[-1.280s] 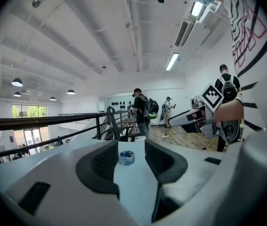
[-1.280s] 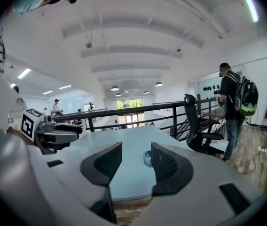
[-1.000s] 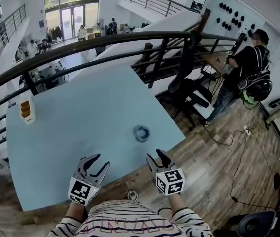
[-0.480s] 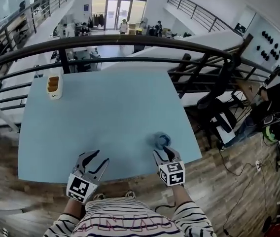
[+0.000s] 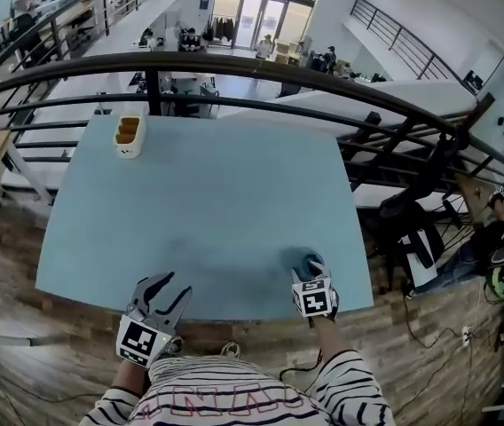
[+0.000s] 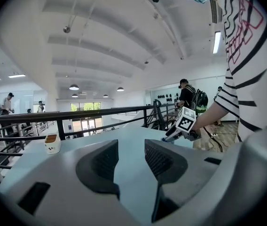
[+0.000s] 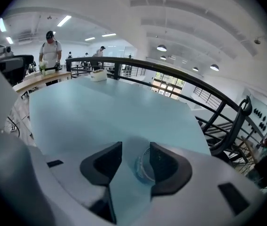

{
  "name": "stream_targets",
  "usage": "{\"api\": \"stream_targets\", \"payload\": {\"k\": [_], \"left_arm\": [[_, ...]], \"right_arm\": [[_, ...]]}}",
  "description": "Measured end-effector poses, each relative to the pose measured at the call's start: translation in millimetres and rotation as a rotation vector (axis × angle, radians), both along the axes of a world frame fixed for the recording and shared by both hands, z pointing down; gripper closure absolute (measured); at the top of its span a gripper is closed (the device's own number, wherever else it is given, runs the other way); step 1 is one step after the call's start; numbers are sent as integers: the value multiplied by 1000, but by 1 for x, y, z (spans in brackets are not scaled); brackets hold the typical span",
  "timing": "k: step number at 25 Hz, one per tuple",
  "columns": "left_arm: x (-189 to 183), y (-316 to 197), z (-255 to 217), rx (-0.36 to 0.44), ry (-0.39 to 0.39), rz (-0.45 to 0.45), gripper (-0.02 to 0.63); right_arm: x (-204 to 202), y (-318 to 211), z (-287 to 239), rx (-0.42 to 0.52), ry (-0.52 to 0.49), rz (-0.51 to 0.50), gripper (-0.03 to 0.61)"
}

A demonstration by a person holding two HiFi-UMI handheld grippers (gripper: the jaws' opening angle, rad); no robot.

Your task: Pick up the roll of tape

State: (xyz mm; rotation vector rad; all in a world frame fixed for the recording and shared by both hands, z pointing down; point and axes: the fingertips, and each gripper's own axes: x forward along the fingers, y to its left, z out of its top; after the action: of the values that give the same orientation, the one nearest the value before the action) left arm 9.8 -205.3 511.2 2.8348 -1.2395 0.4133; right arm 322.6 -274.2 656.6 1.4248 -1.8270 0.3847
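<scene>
The roll of tape (image 5: 302, 259), a clear bluish ring, lies flat on the pale blue table (image 5: 216, 193) near its front right corner. My right gripper (image 5: 311, 266) reaches over it, open. In the right gripper view the tape (image 7: 144, 166) sits between the jaws of the right gripper (image 7: 136, 157), close against the right-hand finger (image 7: 168, 166), and the left-hand finger stands apart from it. My left gripper (image 5: 165, 288) hovers open and empty over the table's front edge, about a third of the table's width to the left. In the left gripper view, the left gripper (image 6: 131, 161) holds nothing.
A small white container with orange contents (image 5: 129, 135) stands at the table's far left corner. A black railing (image 5: 234, 65) runs behind the table. The table's right edge (image 5: 363, 256) is close to the tape, with wooden floor below. A person stands far off to the right.
My right gripper has moved forward until its jaws are around the tape roll. The head view has swung to the right across the table. The left gripper has kept its place.
</scene>
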Motion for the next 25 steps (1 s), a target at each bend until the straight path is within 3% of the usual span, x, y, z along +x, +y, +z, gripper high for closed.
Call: {"api": "stream_targets", "payload": {"k": [8, 14, 18, 22, 25], "left_arm": [[-7, 6, 3, -14, -3, -57, 460], [-8, 7, 4, -22, -14, -66, 460], [-8, 8, 3, -24, -21, -71, 460], [-9, 8, 4, -29, -30, -72, 460], [-11, 8, 5, -33, -30, -69, 460]], "right_arm": [[16, -15, 44, -142, 31, 0, 391], [14, -18, 66, -252, 30, -38, 391], [15, -20, 69, -292, 89, -92, 396], [18, -15, 74, -382, 184, -176, 463], [9, -5, 84, -452, 124, -188, 470]]}}
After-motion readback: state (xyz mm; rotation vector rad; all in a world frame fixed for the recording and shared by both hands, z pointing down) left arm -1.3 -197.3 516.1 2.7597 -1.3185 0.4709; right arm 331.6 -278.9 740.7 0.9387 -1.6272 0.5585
